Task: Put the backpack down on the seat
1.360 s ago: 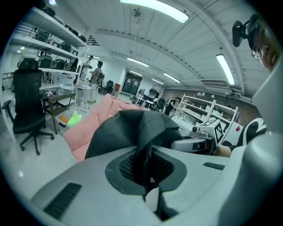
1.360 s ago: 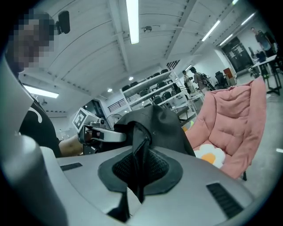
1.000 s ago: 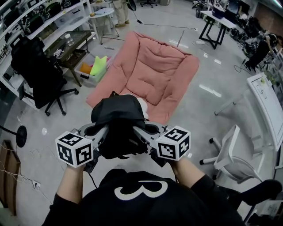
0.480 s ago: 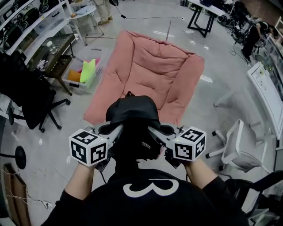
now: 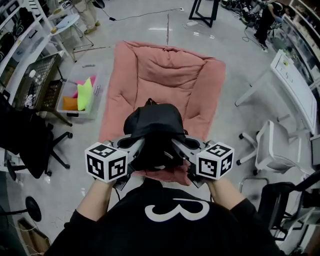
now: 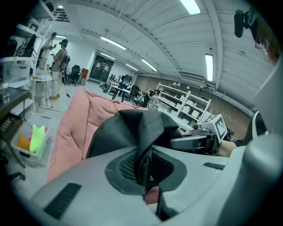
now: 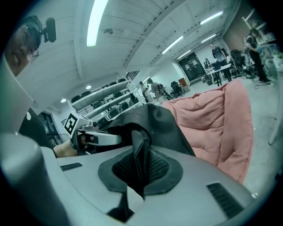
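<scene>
Backpack (image 5: 152,125), black, hangs at frame centre over the near edge of the pink seat (image 5: 165,70), gripped from both sides: left gripper (image 5: 136,146) and right gripper (image 5: 176,145) each pinch a fold of its fabric, jaws nearly together.

From my end this looks like a big open lab or workshop, definitely not somebody's home. There's a polished grey floor (image 5: 75,170), long strip lights (image 7: 95,22) on a ribbed ceiling, and open shelving (image 6: 188,103) stacked with white boxes along the far wall. Also a black office chair (image 5: 27,145), a white office chair (image 5: 272,150), a white work table (image 5: 295,82), a cable (image 5: 150,13) trailing across the floor, a clear bin (image 5: 80,92) of bright-coloured stuff, and people (image 6: 59,66) standing over by the desks.
</scene>
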Motion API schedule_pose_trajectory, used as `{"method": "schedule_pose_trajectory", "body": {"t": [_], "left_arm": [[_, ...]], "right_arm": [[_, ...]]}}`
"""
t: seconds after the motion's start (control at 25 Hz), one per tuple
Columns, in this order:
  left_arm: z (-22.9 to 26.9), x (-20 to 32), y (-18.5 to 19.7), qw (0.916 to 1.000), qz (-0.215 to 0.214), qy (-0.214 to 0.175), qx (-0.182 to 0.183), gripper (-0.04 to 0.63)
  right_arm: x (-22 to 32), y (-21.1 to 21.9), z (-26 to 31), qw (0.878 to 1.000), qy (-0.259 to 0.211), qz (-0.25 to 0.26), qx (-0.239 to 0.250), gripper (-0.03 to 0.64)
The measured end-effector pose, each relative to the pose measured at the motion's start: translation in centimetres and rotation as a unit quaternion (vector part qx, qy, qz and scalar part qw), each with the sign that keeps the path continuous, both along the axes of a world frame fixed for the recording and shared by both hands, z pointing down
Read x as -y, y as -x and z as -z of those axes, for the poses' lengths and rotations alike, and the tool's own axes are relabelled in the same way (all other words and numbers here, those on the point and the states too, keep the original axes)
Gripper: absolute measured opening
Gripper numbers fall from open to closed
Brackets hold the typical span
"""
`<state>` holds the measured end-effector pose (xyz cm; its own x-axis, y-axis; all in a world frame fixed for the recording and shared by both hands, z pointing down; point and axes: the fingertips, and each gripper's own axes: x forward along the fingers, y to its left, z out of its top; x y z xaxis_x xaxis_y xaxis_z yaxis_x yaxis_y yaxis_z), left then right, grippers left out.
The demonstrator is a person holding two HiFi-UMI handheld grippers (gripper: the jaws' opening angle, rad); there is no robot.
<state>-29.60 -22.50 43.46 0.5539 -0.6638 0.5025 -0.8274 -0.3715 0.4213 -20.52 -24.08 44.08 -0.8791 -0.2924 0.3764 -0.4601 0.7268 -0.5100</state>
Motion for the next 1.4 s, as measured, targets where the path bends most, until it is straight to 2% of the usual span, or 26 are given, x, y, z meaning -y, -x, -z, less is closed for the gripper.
{"method": "schedule_pose_trajectory", "body": {"t": [0.36,0.68,0.84,1.0,1.16,1.4], "left_arm": [[-1.9,9.5,1.6,0.9968,-0.069,-0.018,0.037,0.012],[-6.1,15.4,1.2,0.9918,-0.115,0.009,0.056,0.014],[-8.4,18.5,1.2,0.9914,-0.119,0.013,0.052,0.012],[-11.2,21.1,1.3,0.9902,-0.123,0.023,0.063,0.014],[-14.1,23.2,1.5,0.9881,-0.127,0.024,0.084,0.014],[-16.7,26.7,2.8,0.9878,-0.118,0.04,0.092,0.018]], "right_arm": [[8.3,1.3,-1.9,0.995,-0.018,-0.092,-0.033,0.028],[13.3,0.9,-6.2,0.988,-0.01,-0.128,-0.081,0.028],[16.1,1.0,-8.4,0.988,-0.001,-0.133,-0.082,0.028],[18.4,1.0,-11.2,0.988,0.019,-0.134,-0.068,0.028],[20.5,1.3,-14.3,0.984,0.024,-0.15,-0.089,0.028],[23.9,2.5,-16.8,0.982,0.031,-0.156,-0.103,0.029]]}}
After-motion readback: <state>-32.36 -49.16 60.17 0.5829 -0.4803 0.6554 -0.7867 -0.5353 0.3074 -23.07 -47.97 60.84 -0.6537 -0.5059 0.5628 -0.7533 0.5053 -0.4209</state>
